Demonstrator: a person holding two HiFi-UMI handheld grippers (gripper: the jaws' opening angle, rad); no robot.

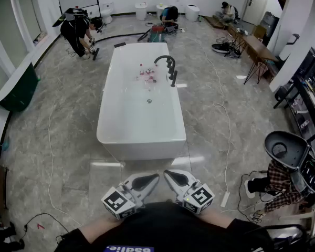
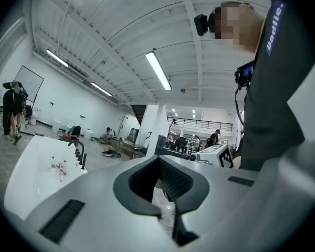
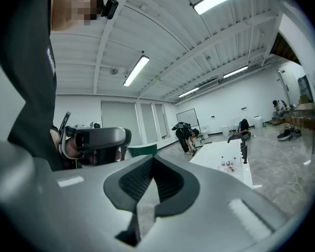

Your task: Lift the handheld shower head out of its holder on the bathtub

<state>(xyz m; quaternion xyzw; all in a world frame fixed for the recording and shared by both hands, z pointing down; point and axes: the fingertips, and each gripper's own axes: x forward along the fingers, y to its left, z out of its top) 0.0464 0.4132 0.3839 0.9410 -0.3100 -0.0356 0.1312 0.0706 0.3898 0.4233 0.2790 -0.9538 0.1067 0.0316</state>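
Handheld shower head (image 1: 174, 79): slim black stick, upright in its holder on the R long rim of the white bathtub (image 1: 141, 140), approx. mid-length, just beside the black arched spout (image 1: 163, 60). The same black set shows in both gripper views, too small for detail. In the tub near the spout: cluster of small bottles (image 1: 148, 75), pinkish.

Left gripper (image 1: 151, 179) & right gripper (image 1: 172, 176): both low, close to the person's body, tips near each other, well apart from the tub. Jaws of both are closed together, nothing betw. them.

The tub's near end lies betw. the grippers & the shower head. White cable (image 1: 229, 135) snakes over the marble floor R of the tub. Grey chair (image 1: 286, 148) + seated person in plaid trousers (image 1: 277, 185) at far R. 1 person bent over (image 1: 79, 28) beyond the tub's far L corner. Toilets (image 1: 140, 10) along the back wall.
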